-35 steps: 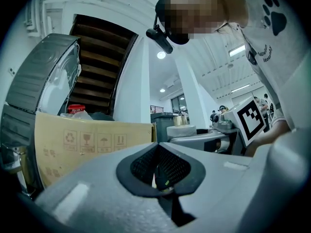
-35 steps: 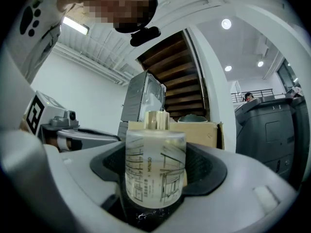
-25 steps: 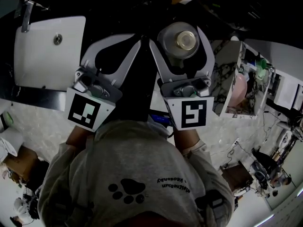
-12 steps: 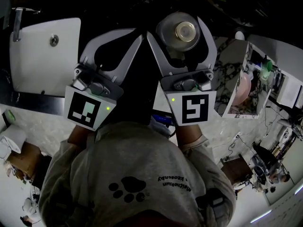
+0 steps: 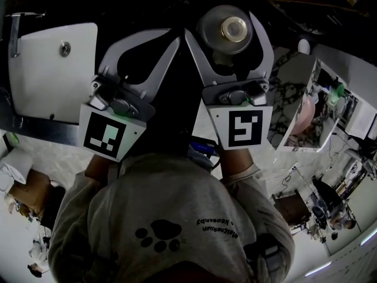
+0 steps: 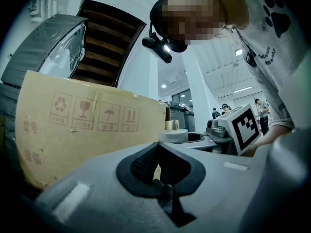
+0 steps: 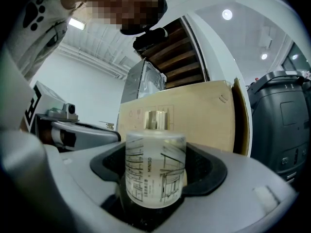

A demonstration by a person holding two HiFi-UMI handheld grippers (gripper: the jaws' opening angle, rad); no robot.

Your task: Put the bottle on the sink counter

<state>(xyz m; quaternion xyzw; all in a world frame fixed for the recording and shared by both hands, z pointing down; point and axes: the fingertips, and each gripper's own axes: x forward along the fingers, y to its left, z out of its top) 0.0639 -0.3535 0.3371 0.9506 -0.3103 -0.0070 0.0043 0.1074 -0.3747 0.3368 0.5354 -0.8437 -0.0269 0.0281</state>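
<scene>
The right gripper (image 7: pixel 156 150) has its jaws spread wide and clamped on the bottle (image 7: pixel 155 166). The bottle is a frosted, upright cylinder with line drawings on it and a gold cap (image 5: pixel 234 28), and the dark pads press on both its sides. The left gripper (image 6: pixel 156 147) is pinched together at the tips and holds nothing.

From the head view the two grippers sit side by side in front of the person's grey shirt (image 5: pixel 165 217). The bottle shows against dark ground, to the right of a white sink basin (image 5: pixel 41 87) and well apart from it. Whether the bottle touches anything beneath it cannot be told.

The basin is rectangular, with a round drain (image 5: pixel 65 49) near its far edge and a metal tap (image 5: pixel 15 25) at its far left corner. A dark counter edge (image 5: pixel 35 124) runs along its near side, and below that lies a pale, mottled floor (image 5: pixel 47 158). To the right stands a marble-patterned panel (image 5: pixel 288 75).

Both gripper views face a cardboard box (image 6: pixel 87 130) printed with handling symbols. Dark wooden slats (image 6: pixel 104 42) rise behind it, and a dark grey machine (image 7: pixel 286 115) stands to its right under a white ceiling with round lights.
</scene>
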